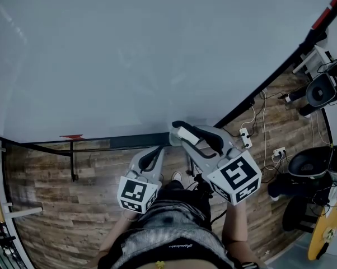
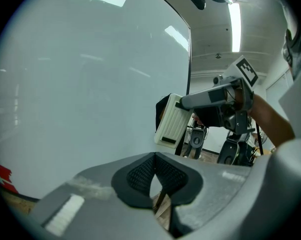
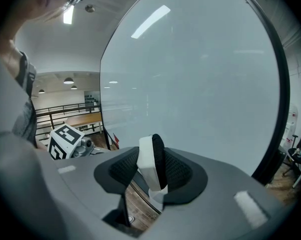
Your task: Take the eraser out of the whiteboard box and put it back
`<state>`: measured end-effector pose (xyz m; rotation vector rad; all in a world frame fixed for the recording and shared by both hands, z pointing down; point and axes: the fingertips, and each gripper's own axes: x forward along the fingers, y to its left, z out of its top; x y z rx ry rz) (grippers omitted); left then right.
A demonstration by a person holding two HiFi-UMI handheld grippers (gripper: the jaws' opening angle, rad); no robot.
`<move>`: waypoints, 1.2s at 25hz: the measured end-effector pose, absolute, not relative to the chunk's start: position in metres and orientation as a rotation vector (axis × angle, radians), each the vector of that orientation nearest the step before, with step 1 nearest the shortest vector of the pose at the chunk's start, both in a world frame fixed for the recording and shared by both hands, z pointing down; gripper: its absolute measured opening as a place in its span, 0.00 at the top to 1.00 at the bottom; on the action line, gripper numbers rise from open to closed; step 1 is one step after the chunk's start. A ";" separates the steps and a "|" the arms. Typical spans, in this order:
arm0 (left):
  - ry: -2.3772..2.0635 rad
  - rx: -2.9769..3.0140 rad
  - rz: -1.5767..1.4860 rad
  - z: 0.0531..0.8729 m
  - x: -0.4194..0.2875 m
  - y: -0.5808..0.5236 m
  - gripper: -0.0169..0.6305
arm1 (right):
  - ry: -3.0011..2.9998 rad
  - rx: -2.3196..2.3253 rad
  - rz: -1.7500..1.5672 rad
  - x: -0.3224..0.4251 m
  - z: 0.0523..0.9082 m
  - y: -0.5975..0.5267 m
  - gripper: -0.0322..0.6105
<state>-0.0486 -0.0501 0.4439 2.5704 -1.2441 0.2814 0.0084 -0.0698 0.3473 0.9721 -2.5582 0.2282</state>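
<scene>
Two tools in head view, raised before the whiteboard (image 1: 129, 55): left tool (image 1: 159, 150) low, right tool (image 1: 182, 132) pinching the eraser (image 1: 188, 134) by the dark box (image 1: 136, 140). Left gripper view: pads (image 2: 139, 176) pressed together, empty; eraser (image 2: 171, 124) up right, near the whiteboard. Right gripper view: eraser (image 3: 151, 166) clamped upright between pads, white back left, black felt right.

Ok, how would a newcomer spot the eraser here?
Start at the large white whiteboard that fills most of the head view. Near its lower edge, the grey right claw pinches a small block: the eraser, cream ribbed plastic backed with black felt. It is the only thing held; the left claw beside it is shut and empty.
</scene>
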 end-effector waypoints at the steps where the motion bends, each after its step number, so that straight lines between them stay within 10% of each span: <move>1: -1.243 2.572 0.284 0.444 -0.048 -0.050 0.97 | -2.559 0.971 0.231 0.009 0.348 -0.070 0.71; 30: -1.261 2.564 0.275 0.445 -0.051 -0.057 0.97 | -2.556 0.959 0.264 0.009 0.357 -0.078 0.71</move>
